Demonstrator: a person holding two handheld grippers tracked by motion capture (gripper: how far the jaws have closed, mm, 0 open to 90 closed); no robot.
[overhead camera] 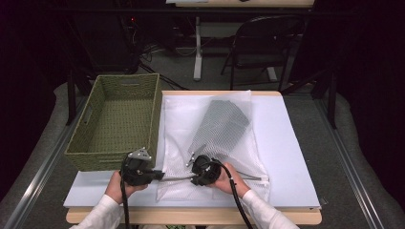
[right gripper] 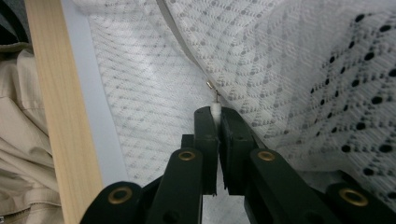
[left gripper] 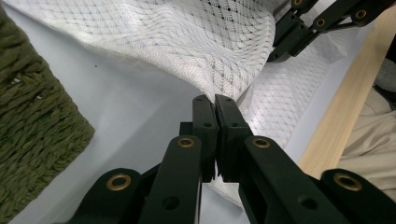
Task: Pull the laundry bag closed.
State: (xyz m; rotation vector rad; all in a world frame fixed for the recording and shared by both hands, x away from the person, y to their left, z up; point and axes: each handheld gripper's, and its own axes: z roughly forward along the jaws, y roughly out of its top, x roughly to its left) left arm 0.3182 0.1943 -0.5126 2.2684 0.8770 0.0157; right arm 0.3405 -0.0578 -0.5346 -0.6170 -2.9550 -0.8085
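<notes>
- Your right gripper point(right gripper: 215, 116) is clenched on the small white zipper pull point(right gripper: 215, 110) of the white mesh laundry bag point(overhead camera: 179, 124); the pull sits pinched between the jaw tips, its metal link leading up to the slider.
- Your left gripper point(left gripper: 215, 105) is clamped on the bag's near edge, a fold of mesh caught between the closed jaws.
- The zipper line point(overhead camera: 248, 178) runs along the bag's near edge, roughly parallel to the table's front; it stretches from your right gripper out toward the right corner. Any pull on the slider has to follow that line, while the left gripper anchors the fabric on the opposite side.
- The two grippers are close together, left of the bag's middle, so the right hand is the one placed to travel.
- A dark dotted garment point(overhead camera: 220, 125) lies inside the bag, slanting away from you.
- The bag lies flat on a pale sheet covering the wooden table point(overhead camera: 191, 217); a green woven basket point(overhead camera: 95, 143) stands just beside its left edge.
- Beyond the table is a dim room with a folding chair point(overhead camera: 265, 45).
</notes>
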